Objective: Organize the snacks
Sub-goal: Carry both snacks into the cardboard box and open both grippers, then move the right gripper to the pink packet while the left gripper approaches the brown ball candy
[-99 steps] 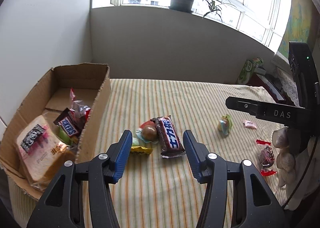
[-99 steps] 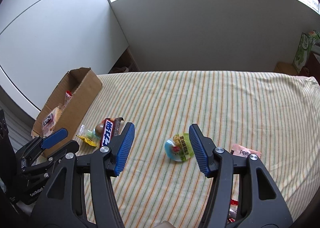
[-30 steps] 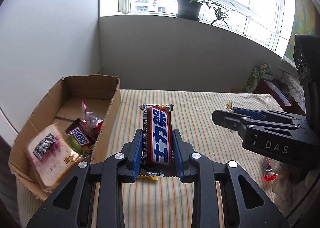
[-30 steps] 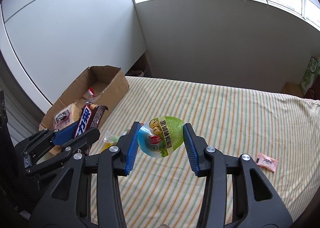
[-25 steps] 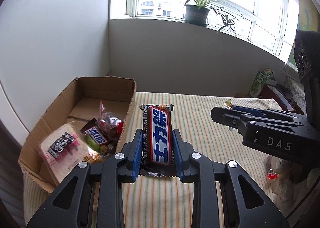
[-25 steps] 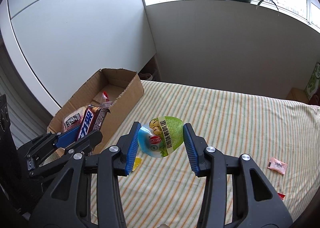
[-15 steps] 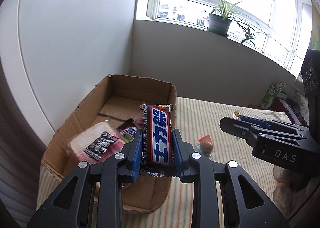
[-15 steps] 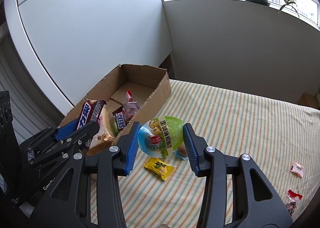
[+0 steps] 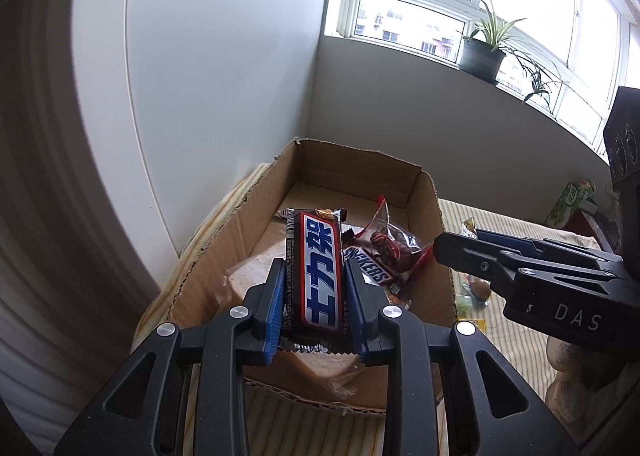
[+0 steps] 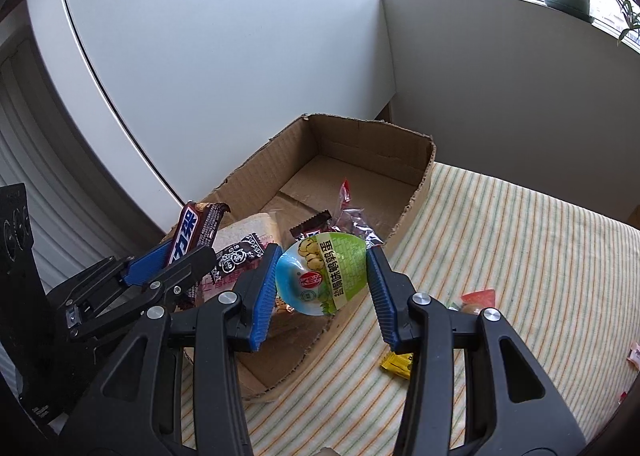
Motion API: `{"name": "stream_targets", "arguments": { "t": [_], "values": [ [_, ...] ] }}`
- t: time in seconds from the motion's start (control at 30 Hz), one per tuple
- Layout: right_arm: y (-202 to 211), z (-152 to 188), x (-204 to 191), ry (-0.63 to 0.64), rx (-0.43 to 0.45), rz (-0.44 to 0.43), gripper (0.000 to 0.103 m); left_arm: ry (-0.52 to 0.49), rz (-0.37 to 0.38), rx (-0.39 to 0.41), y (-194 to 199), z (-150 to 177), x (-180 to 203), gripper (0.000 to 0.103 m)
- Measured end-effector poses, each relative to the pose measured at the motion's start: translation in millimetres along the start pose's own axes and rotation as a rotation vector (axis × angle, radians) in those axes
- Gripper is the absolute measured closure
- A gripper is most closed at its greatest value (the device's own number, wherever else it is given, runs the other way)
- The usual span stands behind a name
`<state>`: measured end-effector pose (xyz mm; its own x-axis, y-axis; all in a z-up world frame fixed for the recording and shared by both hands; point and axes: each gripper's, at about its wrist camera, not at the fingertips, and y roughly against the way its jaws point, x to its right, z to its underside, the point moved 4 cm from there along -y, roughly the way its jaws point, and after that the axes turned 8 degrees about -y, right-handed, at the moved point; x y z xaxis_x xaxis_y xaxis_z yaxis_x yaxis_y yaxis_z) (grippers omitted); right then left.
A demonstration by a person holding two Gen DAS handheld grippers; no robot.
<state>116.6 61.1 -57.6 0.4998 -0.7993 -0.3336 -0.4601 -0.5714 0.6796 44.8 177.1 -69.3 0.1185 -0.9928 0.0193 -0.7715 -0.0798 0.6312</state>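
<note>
Snacks ride over the cardboard box (image 9: 236,232): the left gripper (image 9: 316,300) clamps a chocolate bar (image 9: 318,276) above its near end, the right gripper (image 10: 322,288) pinches a round egg pack (image 10: 322,278) above its right wall, near the Snickers (image 9: 370,270) inside.

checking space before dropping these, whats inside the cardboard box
Inside the cardboard box: a wrapped bread slice, a Snickers bar and a red clear bag. The near floor is covered; the far end is bare.
</note>
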Motion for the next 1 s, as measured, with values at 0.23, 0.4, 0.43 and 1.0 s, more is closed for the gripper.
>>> {"name": "stream_targets", "arguments": {
  "t": [0.23, 0.4, 0.43, 1.0],
  "values": [
    [-7, -2, -1, -0.029, 0.021, 0.001, 0.030, 0.000, -0.007, -0.010, -3, 2, -7, 0.066],
    [-2, -4, 4, -0.047, 0.040, 0.000, 0.029, 0.011, -0.010, 0.008, -1, 0, -9, 0.044],
    [-1, -4, 6, -0.049, 0.043, 0.003, 0.029, 0.012, -0.010, 0.007, -1, 0, -9, 0.044],
    [39, 1, 51, -0.066, 0.062, 0.075, 0.029, -0.029, 0.041, 0.028, 0, -7, 29, 0.044]
  ]
}}
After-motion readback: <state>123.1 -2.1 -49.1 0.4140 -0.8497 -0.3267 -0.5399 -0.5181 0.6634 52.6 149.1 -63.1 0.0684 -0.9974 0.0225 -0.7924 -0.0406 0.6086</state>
